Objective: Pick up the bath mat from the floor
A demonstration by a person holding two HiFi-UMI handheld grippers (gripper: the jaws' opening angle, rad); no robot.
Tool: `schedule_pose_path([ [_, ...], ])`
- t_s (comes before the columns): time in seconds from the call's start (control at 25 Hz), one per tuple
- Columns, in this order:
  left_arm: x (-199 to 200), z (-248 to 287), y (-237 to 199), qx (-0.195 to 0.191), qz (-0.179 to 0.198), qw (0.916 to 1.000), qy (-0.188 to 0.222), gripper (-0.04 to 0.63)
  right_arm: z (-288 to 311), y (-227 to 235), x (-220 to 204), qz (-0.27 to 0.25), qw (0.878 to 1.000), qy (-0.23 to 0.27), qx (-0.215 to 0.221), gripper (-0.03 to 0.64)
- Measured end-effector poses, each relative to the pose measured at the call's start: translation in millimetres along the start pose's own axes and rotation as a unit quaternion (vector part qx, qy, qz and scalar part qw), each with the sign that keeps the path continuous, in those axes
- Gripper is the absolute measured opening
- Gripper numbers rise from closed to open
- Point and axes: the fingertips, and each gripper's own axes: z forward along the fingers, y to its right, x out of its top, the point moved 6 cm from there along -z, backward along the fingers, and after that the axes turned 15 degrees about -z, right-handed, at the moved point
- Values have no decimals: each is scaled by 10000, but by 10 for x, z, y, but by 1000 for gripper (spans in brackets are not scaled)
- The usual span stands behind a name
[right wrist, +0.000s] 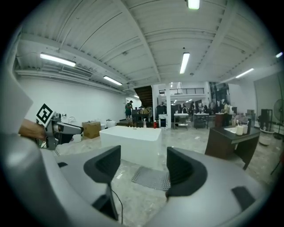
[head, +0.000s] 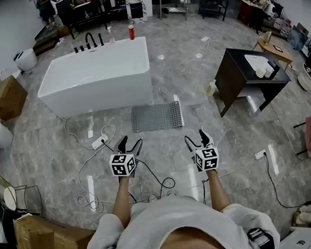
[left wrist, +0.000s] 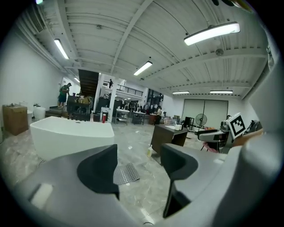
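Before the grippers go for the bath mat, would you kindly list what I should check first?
1. Bath mat found: ok, it lies flat on the floor beside the bathtub.
2. Mat top free: ok, nothing lies on it.
3. Left gripper ready: ok, its fingers are apart with nothing between them.
4. Right gripper ready: ok, it is open and empty.
5. Grippers at the mat: not ok, both are short of it and above the floor.
6. Way ahead clear: not ok, cables lie on the floor under the grippers.
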Motion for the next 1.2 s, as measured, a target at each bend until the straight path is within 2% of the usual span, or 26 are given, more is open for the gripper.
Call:
schedule_pose_path([
  [0.32,-177,35,215,239,28,9997,2,302,-118,167,-212,-61,9999,-126,37,295],
  [0.68,-178,263,109,439,-13,9990,-46,301,183,316,-305,-76,9996,-177,198,295],
  [0.92,-39,661,-128,408,-28,9991,-101,301,604,538,-248,-139,9996,-234,107,295],
  [1.2,253,1416,-624,279,-172,9993,-167,301,1388,810,-136,-236,9987,-448,8,295],
])
